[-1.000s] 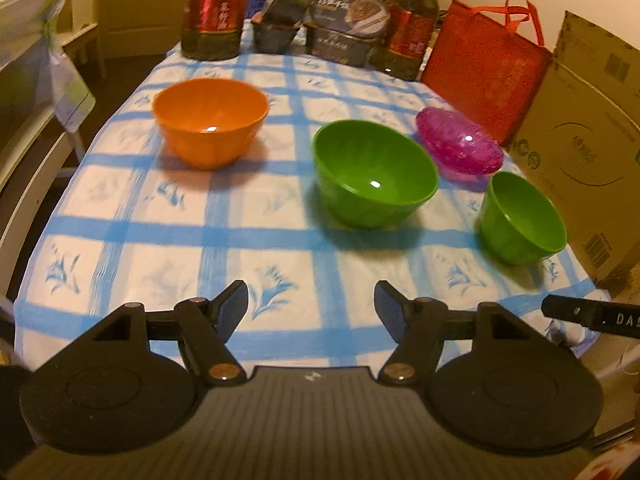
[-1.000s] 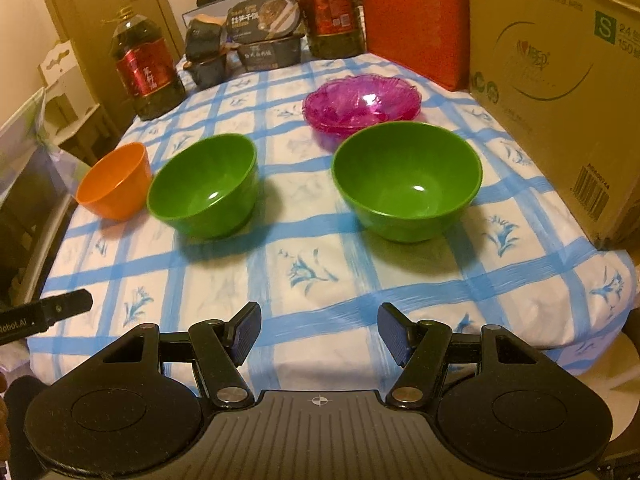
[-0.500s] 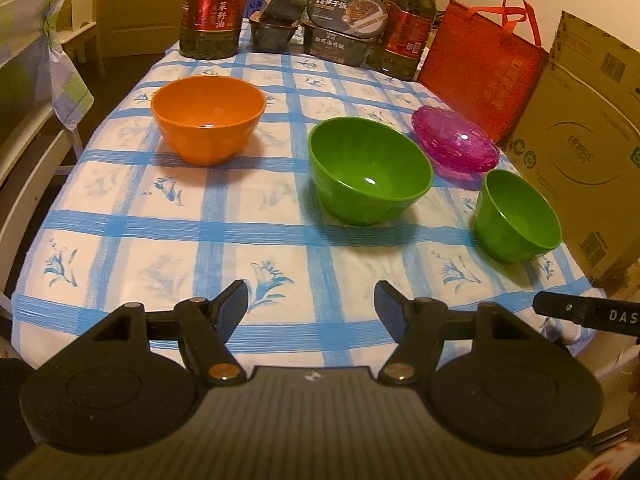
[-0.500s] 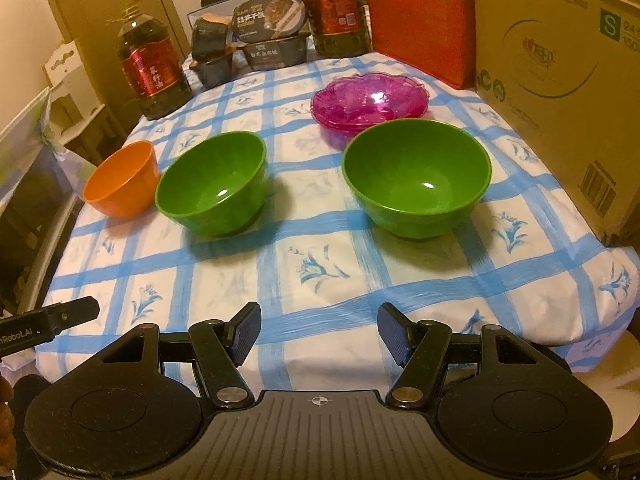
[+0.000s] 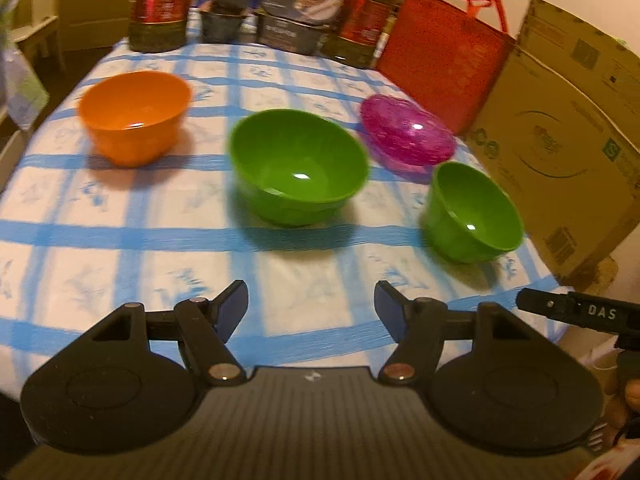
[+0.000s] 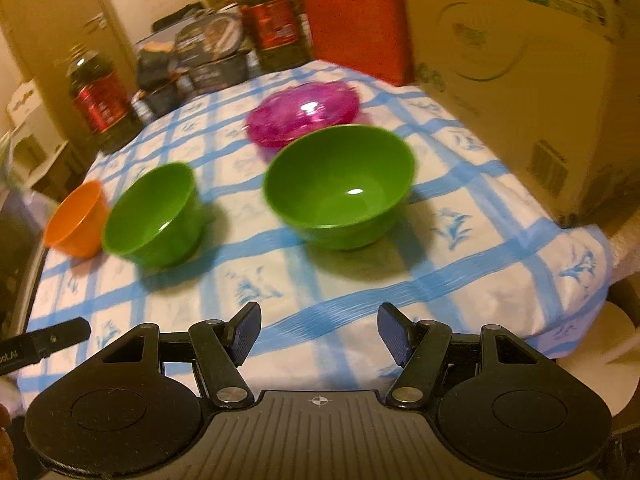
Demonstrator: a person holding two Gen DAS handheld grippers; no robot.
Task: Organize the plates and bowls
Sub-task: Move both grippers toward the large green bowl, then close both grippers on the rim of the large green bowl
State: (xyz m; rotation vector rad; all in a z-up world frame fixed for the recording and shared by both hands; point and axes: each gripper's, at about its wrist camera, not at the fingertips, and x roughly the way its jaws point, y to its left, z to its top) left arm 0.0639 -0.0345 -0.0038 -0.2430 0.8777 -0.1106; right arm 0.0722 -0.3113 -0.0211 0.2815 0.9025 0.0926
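Your left gripper [image 5: 311, 300] and right gripper [image 6: 319, 326] both hang over the near edge of the table [image 5: 120, 264], fingers wide apart and holding nothing. Bare cloth lies between them and the bowls. The orange bowl [image 5: 134, 116], middle green bowl [image 5: 298, 166], right green bowl [image 6: 340, 184] and pink plate [image 6: 304, 114] look empty. The box [image 6: 532, 52] at the right edge shows an "S".

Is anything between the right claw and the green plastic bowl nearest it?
Nothing visible: the open right claw faces the nearer round green plastic bowl across bare blue-checked tablecloth. The pink glass dish sits behind it.
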